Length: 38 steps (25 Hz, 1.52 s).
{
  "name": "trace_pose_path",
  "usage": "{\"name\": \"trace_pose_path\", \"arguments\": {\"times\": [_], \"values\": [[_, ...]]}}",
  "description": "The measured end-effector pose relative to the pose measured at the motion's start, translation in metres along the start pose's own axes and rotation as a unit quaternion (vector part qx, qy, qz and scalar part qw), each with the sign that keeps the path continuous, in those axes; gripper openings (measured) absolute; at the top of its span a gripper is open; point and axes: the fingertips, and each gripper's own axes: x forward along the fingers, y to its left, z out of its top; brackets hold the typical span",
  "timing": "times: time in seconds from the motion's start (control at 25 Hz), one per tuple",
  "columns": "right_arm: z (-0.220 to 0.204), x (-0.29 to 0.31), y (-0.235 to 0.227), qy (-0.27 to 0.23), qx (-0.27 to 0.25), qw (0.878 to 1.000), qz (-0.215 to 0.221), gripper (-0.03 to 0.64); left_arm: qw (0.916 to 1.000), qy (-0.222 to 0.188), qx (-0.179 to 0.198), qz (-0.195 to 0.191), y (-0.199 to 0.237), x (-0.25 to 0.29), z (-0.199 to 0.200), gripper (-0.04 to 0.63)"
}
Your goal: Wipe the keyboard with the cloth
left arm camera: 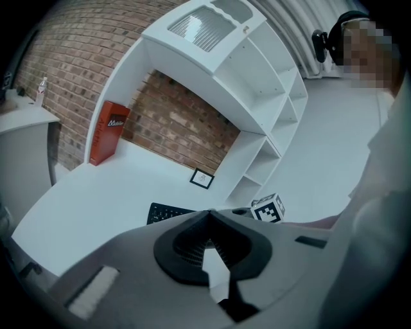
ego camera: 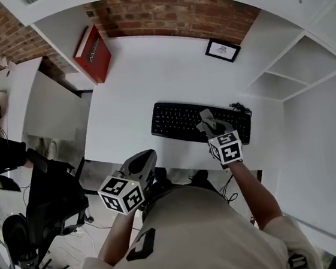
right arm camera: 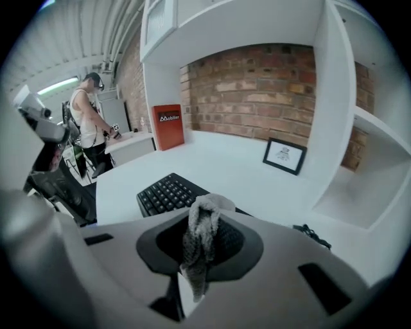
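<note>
A black keyboard (ego camera: 181,122) lies on the white desk (ego camera: 138,86), right of its middle. My right gripper (ego camera: 210,127) hovers over the keyboard's right half, shut on a small grey cloth (ego camera: 205,119). In the right gripper view the cloth (right arm camera: 200,241) hangs bunched between the jaws, with the keyboard (right arm camera: 168,193) just beyond them to the left. My left gripper (ego camera: 142,163) is held back at the desk's near edge, close to the body, shut with nothing in it. In the left gripper view its tips (left arm camera: 207,215) meet, and the keyboard (left arm camera: 168,213) shows beyond them.
A red box (ego camera: 94,53) leans at the desk's back left and a small framed picture (ego camera: 223,50) stands against the brick wall. White shelves (ego camera: 305,67) rise on the right. A black cable (ego camera: 242,109) curls by the keyboard's right end. An office chair (ego camera: 48,193) and another person (right arm camera: 90,122) are at the left.
</note>
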Motion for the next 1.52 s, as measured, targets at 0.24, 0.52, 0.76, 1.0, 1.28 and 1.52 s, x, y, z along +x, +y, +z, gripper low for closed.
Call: {"name": "trace_pose_path", "arguments": {"times": [0.24, 0.52, 0.76, 1.0, 1.28, 1.52], "values": [[0.052, 0.048, 0.074, -0.009, -0.04, 0.997, 0.069, 0.035, 0.9996, -0.009, -0.021, 0.018, 0.029, -0.018, 0.002, 0.003], [0.079, 0.108, 0.128, 0.011, -0.085, 0.991, 0.104, 0.037, 0.9985, -0.013, -0.037, 0.039, 0.059, -0.039, 0.006, 0.003], [0.075, 0.144, 0.15, 0.046, -0.111, 0.987, 0.106, 0.037, 0.9968, -0.013, -0.053, 0.058, 0.082, -0.053, 0.003, 0.003], [0.064, 0.164, 0.156, 0.085, -0.142, 0.982, 0.089, 0.035, 0.9957, -0.015, -0.064, 0.066, 0.097, -0.058, 0.003, 0.003], [0.056, 0.161, 0.143, 0.096, -0.134, 0.983, 0.077, 0.037, 0.9963, -0.011, -0.069, 0.05, 0.094, -0.051, 0.0, 0.003], [0.048, 0.154, 0.132, 0.1, -0.131, 0.984, 0.071, 0.035, 0.9976, -0.011, -0.06, 0.032, 0.083, -0.041, 0.003, 0.003]]}}
